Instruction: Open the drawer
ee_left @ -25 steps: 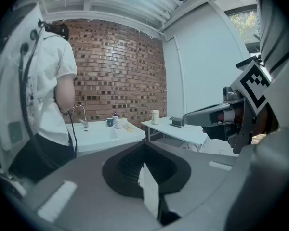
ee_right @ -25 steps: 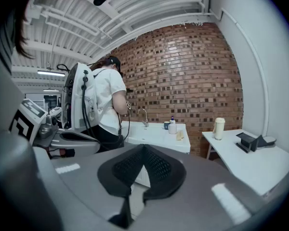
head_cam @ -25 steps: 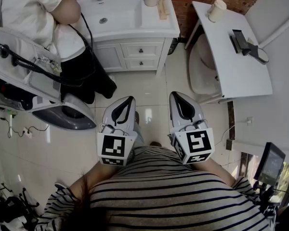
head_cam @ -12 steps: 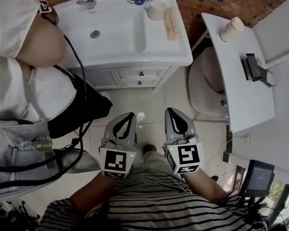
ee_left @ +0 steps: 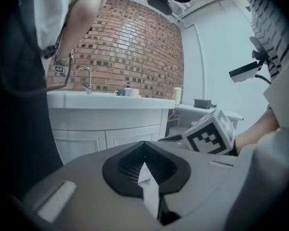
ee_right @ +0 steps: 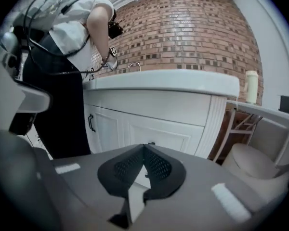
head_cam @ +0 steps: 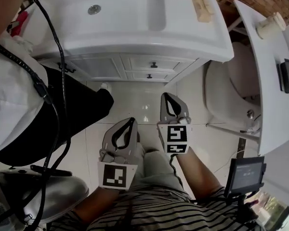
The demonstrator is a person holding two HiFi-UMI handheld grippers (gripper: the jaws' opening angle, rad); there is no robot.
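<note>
The white vanity cabinet under the sink has two small drawers, an upper one and a lower one, each with a dark knob, both closed. My right gripper is shut with nothing in it and points at the drawers from a short way back over the floor. In the right gripper view the upper drawer front stands just beyond the closed tips of the right gripper. My left gripper trails behind it, also shut and empty. The left gripper faces the cabinet front.
A person in a white shirt and black apron stands against the vanity's left side, with cables hanging. A toilet and a white shelf are at the right. A small screen is near my right arm. A cabinet door handle is left of the drawers.
Both grippers have come down and forward toward the vanity, the right one further ahead. The cabinet and its drawers now look much closer. Both jaws stayed shut.
</note>
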